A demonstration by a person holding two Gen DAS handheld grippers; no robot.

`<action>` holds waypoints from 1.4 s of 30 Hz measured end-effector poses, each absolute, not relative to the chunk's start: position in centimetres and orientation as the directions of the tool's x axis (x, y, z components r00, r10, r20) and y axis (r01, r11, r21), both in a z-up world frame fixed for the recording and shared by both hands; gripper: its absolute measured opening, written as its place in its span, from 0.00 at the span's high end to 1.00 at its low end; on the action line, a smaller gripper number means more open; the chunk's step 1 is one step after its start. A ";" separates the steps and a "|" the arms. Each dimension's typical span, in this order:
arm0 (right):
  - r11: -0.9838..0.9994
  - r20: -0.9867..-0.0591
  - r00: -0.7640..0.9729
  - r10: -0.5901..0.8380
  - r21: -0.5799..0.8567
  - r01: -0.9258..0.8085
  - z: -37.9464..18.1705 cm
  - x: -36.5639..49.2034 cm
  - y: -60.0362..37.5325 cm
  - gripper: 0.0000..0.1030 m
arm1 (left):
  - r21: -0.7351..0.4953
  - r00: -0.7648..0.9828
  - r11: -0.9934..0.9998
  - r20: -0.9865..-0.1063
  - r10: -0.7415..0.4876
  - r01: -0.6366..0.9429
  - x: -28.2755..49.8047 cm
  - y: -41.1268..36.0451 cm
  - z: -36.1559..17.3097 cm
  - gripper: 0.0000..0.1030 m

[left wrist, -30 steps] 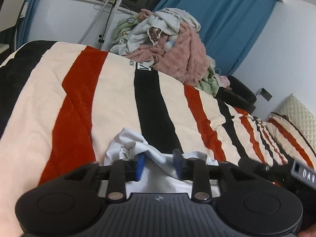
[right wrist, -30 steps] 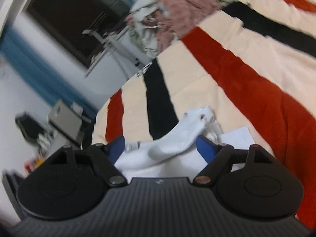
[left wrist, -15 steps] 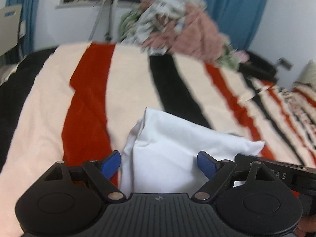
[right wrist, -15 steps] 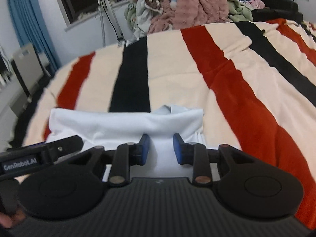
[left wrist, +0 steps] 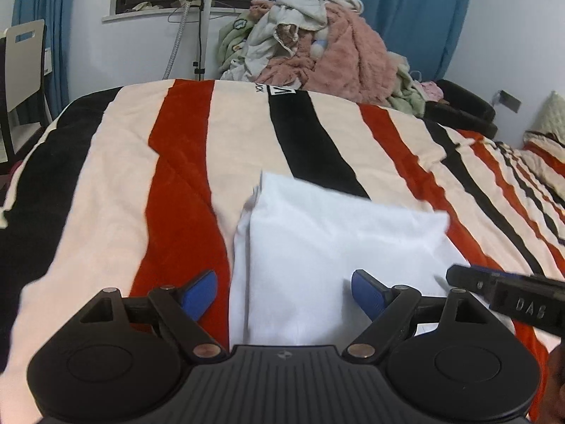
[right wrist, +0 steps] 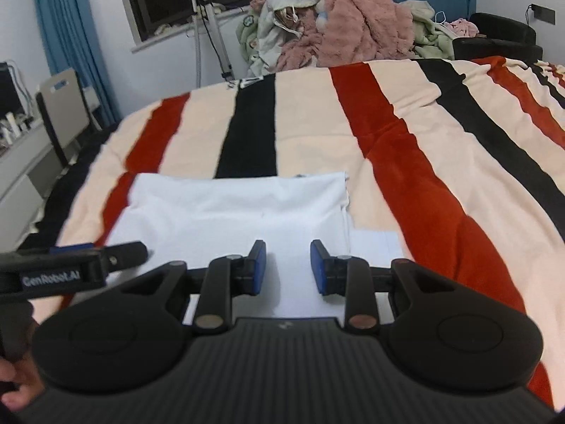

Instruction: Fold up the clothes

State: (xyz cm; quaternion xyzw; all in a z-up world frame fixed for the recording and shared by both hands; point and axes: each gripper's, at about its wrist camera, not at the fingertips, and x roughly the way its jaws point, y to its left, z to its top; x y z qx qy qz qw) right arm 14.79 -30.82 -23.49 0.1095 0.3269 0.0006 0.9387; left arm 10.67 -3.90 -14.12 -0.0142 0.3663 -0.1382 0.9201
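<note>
On the left of the right-wrist view, the left tool [right wrist: 74, 265] carries a strip reading "GenRobot.AI". In the left-wrist view the right tool [left wrist: 508, 289] shows "DAS", and a black patch on the blanket [left wrist: 141, 162] has white letters too small to read. The white garment [left wrist: 317, 247] lies folded into a flat, smooth rectangle on the striped blanket, just beyond both tools. The left tool's blue pads are spread wide over its left edge, empty. The right tool [right wrist: 287, 265] has a narrow gap, pinching nothing.
</note>
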 end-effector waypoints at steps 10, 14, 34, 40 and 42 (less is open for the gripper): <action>0.976 -0.695 0.715 0.076 0.197 0.088 -25.9 13.5 -30.0 0.70 | -0.113 0.668 0.965 -0.702 -0.246 0.236 6.8 -4.3 -15.8 0.17; 0.937 -0.652 0.749 0.119 0.324 0.133 -24.7 12.0 -31.5 0.69 | -0.212 0.670 0.954 -0.679 -0.299 0.211 5.8 -2.5 -14.3 0.18; 0.128 -0.432 0.747 0.505 0.894 0.430 -33.2 8.2 -36.0 0.35 | -0.803 0.546 0.569 -0.561 -0.622 -0.177 6.9 3.3 -20.7 0.38; 0.173 -0.465 0.773 0.431 0.884 0.434 -32.9 9.2 -36.0 0.58 | -0.802 0.576 0.572 -0.554 -0.602 -0.173 7.1 3.5 -20.9 0.54; 0.204 -0.476 0.773 0.419 0.879 0.430 -32.6 9.2 -35.7 0.66 | -0.804 0.582 0.572 -0.546 -0.602 -0.163 6.9 3.5 -20.6 0.59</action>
